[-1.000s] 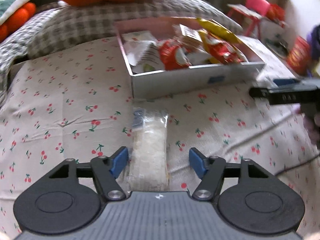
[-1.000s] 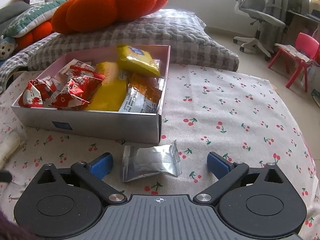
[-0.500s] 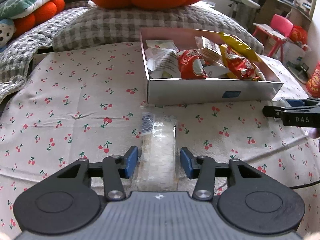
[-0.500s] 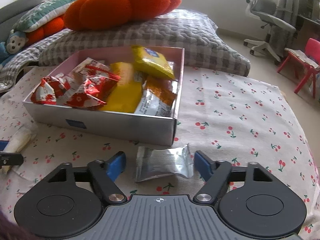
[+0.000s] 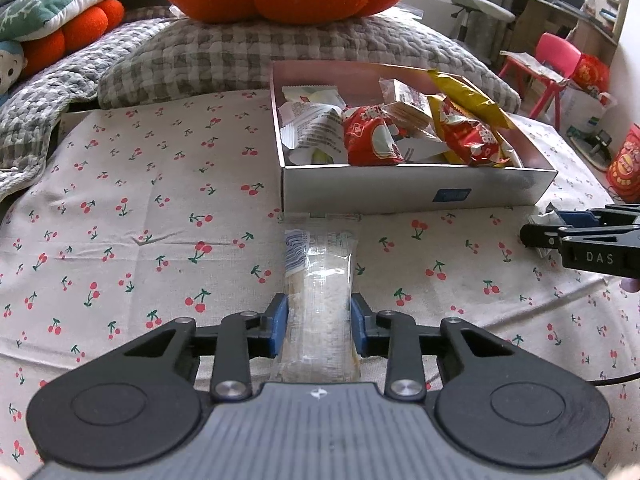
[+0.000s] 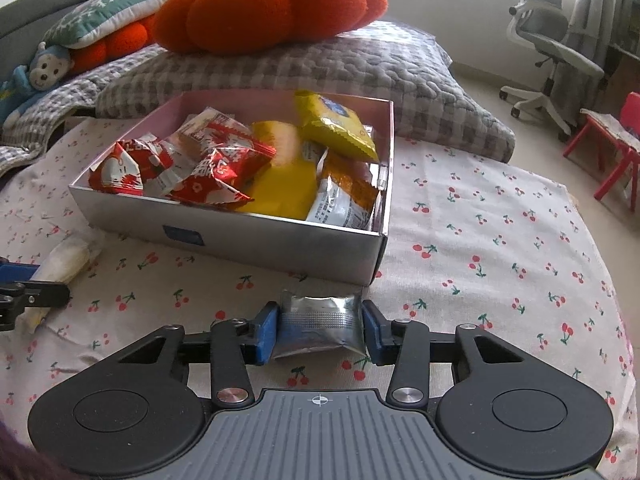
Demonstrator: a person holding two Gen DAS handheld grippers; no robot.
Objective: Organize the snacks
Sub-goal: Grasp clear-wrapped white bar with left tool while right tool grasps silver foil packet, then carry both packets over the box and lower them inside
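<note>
Left gripper [image 5: 319, 326]: mine, blue pads pressed against both long sides of the clear rice-cracker packet [image 5: 319, 308], gripping it near its close end.
Clear packet: it lies lengthwise on the cherry-print sheet [image 5: 132, 216], its far end just short of the box's front wall.
Right gripper [image 6: 319, 330]: also mine, pads clamped on the two short ends of the silver foil packet [image 6: 318, 326].
Silver packet: it sits low over the sheet, just in front of the box's near right corner.
Snack box [image 6: 280, 240]: white, open-topped, filled with red, yellow and orange wrappers.
Beyond the box: grey checked pillow [image 6: 320, 68] with an orange pumpkin cushion [image 6: 268, 8] on top.
Far right: a white office chair [image 6: 548, 40] stands on the floor.
</note>
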